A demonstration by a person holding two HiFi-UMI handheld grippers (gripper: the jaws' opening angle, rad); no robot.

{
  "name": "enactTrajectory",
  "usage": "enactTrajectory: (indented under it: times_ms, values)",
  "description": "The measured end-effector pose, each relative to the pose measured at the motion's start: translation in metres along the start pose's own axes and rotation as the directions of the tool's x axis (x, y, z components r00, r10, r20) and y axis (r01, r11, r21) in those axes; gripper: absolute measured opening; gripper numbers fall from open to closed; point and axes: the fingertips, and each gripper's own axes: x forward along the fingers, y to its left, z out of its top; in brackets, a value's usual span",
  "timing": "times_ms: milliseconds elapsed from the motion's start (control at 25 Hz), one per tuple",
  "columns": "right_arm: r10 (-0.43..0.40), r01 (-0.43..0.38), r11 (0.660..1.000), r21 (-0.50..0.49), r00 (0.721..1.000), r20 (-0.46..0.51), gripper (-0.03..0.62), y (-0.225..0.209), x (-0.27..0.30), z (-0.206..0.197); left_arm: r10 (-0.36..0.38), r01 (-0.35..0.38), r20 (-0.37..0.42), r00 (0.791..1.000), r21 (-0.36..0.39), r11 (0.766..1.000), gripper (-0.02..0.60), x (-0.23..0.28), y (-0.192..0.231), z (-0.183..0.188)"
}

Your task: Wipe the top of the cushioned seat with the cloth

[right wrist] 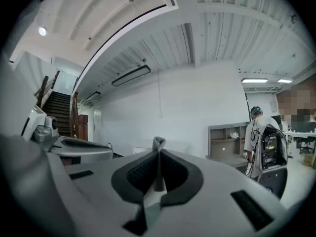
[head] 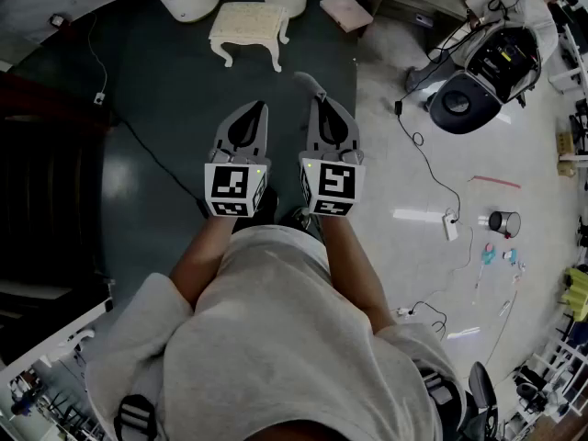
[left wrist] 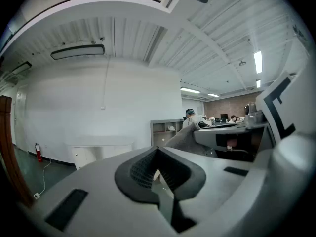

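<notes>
Cloth: grey, pinched between closed jaws of right gripper, tip poking past fingertips. Cushioned seat: cream stool, well ahead of both grippers, apart from cloth. Left gripper: jaws together, empty, just beside right gripper.

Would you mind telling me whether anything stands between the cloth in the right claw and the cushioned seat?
Nothing visible does. The cloth, pinched in the right claw, faces the cushioned seat with only dark floor between them; the cable on the floor runs off to the left of that path.
</notes>
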Motion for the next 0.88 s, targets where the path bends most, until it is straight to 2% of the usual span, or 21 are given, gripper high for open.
enactTrajectory:
  times_ms: [200, 280, 360, 440, 520, 720, 880]
  values:
    - [0.017, -0.018, 1.0, -0.025, 1.0, -0.026, 0.018, -0.004, 0.028, -0.011, -0.003, 0.002, -0.015, 1.0, -0.06, 0.998, 0.014, 0.028, 0.013, -0.02]
    - [0.03, -0.031, 0.999, -0.023, 0.999, -0.022, 0.018, -0.007, 0.041, -0.012, 0.007, -0.009, -0.03, 1.0, -0.068, 0.998, 0.014, 0.041, 0.021, -0.025]
    - [0.069, -0.07, 0.995, -0.067, 0.997, -0.017, 0.018, -0.001, 0.059, -0.011, 0.012, -0.015, -0.04, 0.999, -0.068, 0.998, 0.014, 0.05, 0.036, -0.028]
    - [0.118, -0.121, 0.98, -0.157, 0.993, -0.033, 0.018, 0.011, 0.082, -0.009, 0.024, -0.027, -0.04, 0.999, -0.075, 0.997, 0.014, 0.056, 0.06, -0.029]
    - [0.154, -0.163, 0.966, -0.203, 0.986, -0.057, 0.018, 0.021, 0.108, -0.009, 0.049, -0.053, -0.05, 0.998, -0.091, 0.994, 0.014, 0.06, 0.089, -0.032]
    - [0.228, -0.254, 0.946, -0.203, 0.963, -0.141, 0.018, 0.06, 0.166, -0.014, 0.085, -0.095, -0.077, 0.993, -0.127, 0.987, 0.014, 0.061, 0.163, -0.036]
    - [0.234, -0.265, 0.947, -0.184, 0.956, -0.176, 0.018, 0.09, 0.203, -0.013, 0.089, -0.108, -0.099, 0.991, -0.199, 0.974, 0.014, 0.071, 0.209, -0.046]
